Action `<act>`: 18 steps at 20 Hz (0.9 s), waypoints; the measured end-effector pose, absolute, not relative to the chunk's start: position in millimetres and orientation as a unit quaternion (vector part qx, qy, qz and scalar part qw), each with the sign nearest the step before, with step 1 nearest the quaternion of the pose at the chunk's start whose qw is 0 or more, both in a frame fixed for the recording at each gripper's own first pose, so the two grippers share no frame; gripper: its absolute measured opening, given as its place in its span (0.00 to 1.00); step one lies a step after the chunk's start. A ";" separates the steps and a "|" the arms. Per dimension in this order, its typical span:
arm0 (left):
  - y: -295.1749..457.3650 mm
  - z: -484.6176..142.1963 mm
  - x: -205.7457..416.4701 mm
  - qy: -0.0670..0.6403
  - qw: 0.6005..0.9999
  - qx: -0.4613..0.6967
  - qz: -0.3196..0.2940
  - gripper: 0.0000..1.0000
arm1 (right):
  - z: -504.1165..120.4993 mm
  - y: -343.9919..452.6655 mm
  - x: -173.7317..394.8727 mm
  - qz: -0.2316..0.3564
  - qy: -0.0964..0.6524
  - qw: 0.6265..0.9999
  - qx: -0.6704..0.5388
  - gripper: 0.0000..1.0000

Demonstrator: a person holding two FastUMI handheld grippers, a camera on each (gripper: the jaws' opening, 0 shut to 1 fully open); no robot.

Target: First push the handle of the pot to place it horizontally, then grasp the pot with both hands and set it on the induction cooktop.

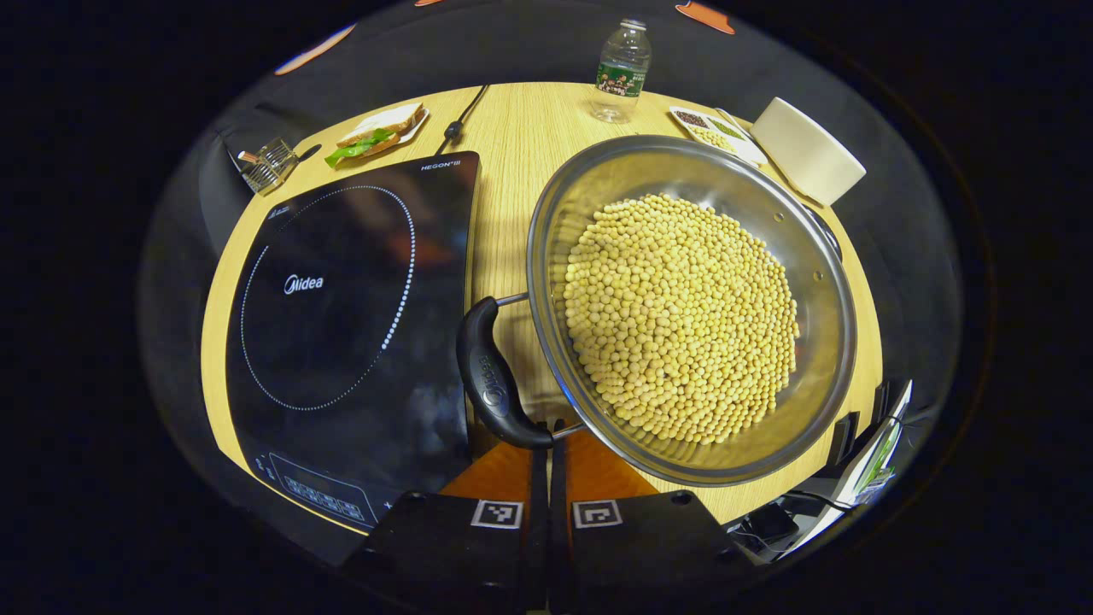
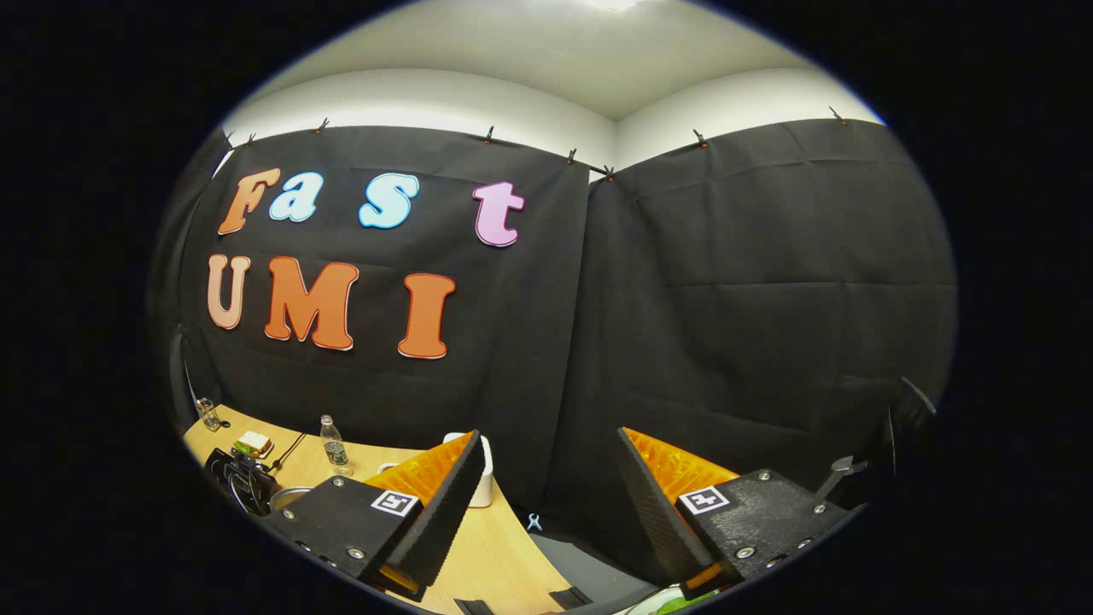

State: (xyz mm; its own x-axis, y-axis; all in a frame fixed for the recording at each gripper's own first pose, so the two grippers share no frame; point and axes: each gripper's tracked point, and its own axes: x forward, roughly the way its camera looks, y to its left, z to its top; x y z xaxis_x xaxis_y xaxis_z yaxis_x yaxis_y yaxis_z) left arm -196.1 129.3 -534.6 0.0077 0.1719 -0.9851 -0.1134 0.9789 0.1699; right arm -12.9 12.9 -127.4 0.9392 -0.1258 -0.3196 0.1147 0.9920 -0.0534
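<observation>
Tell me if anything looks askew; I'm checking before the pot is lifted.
No spills. The pot of beans sits beside the induction cooktop, its handle at the shut left gripper. The right gripper is open.

Black cloth [image 2: 751, 282] hangs clipped below a white wall [image 2: 444, 98] and ceiling, behind a light wooden table [image 1: 512, 128].

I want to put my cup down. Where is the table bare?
A bare wood strip runs between the cooktop and the pot, up to the water bottle. The far right corner is crowded: spice tray, white container.
</observation>
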 end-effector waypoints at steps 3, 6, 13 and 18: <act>133.8 -535.9 -188.4 0.688 0.720 0.022 0.090 0.08 | -133.3 24.0 -9.7 -0.053 0.170 0.984 -0.011 0.95; 139.8 -526.0 -182.7 0.682 0.727 0.021 0.080 0.08 | -139.9 35.4 -6.5 -0.047 0.178 0.983 -0.005 0.95; 157.1 -505.7 -169.3 0.671 0.739 0.040 0.049 0.07 | -151.8 61.0 -8.6 -0.036 0.200 0.979 -0.005 0.95; 166.9 -511.5 -159.8 0.664 0.745 0.064 0.024 0.08 | -158.8 69.2 -14.6 -0.053 0.224 0.973 -0.003 0.95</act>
